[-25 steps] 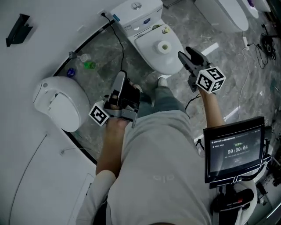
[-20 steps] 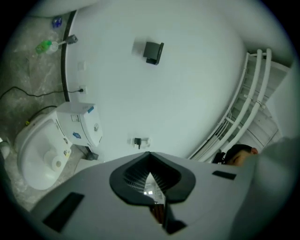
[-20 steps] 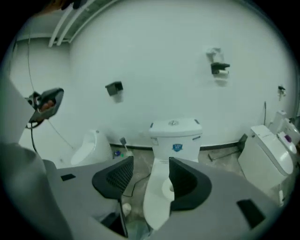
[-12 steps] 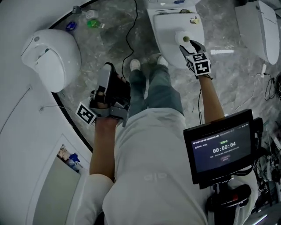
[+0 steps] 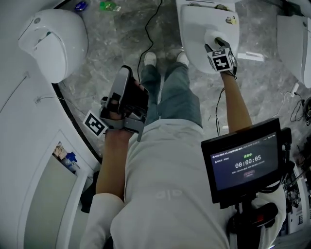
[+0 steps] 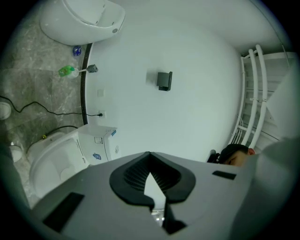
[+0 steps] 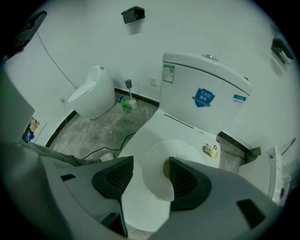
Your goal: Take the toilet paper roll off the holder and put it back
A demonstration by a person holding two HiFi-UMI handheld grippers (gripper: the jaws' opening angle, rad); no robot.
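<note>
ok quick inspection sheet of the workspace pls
surface: closed toilet lid, white.
job's things: toilet paper roll standing on the lid; black wall bracket, nothing on it.
clutter: green bottle on the floor by the wall.
grippers: right gripper fingers open at the roll; left gripper shut, empty.
cables: black cable across the floor.
surroundings: urinal; monitor.

I'm seeing the toilet paper roll (image 7: 157, 183) sitting on the toilet lid (image 5: 194, 39) at one o'clock, between the fingers (image 7: 115, 178) of my right gripper (image 7: 150, 161); the urinal (image 5: 53, 41) is sitting at ten o'clock, well apart.
</note>
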